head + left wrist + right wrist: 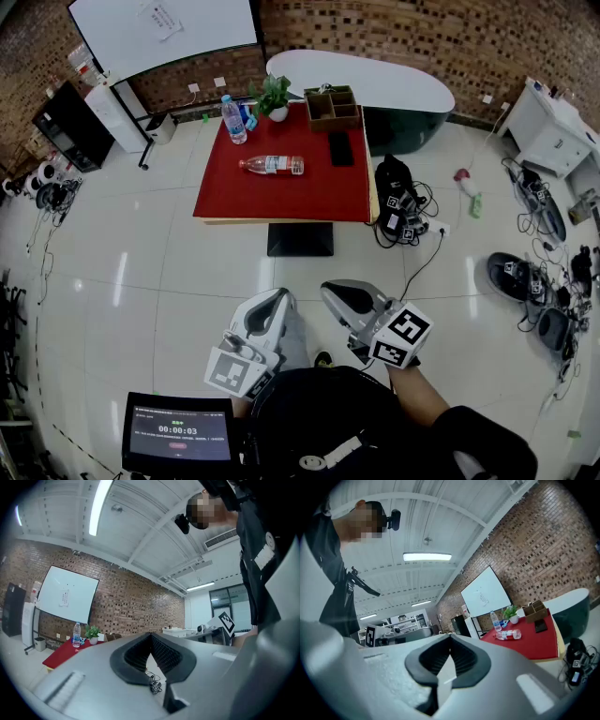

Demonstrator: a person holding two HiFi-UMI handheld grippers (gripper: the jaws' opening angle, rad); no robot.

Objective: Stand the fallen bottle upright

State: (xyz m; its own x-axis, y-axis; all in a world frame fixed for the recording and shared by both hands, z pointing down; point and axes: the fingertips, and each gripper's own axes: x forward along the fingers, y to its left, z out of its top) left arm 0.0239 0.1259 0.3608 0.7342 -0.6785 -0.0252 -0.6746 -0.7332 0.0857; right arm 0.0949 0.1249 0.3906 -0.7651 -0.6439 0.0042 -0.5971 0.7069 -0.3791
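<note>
Sideways on red table (281,199), clear bottle (272,165), red label, left gripper (151,635) and right gripper (449,641) fingers (461,660) together, empty.

My left tongs (151,638) and right tongs (449,644): smooth matt grey plastic, ribbed black pads (165,654). Table (281,192): matt red cloth. Bottle (272,165): clear glossy plastic. Floor (169,272): glossy white tile. Wall (422,37): rough brick.

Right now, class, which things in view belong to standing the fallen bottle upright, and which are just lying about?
Belongs to the job:
fallen bottle, on its side on the red table
left gripper and right gripper, both shut and empty

Just lying about:
upright bottle
potted plant
wooden box
black phone
</note>
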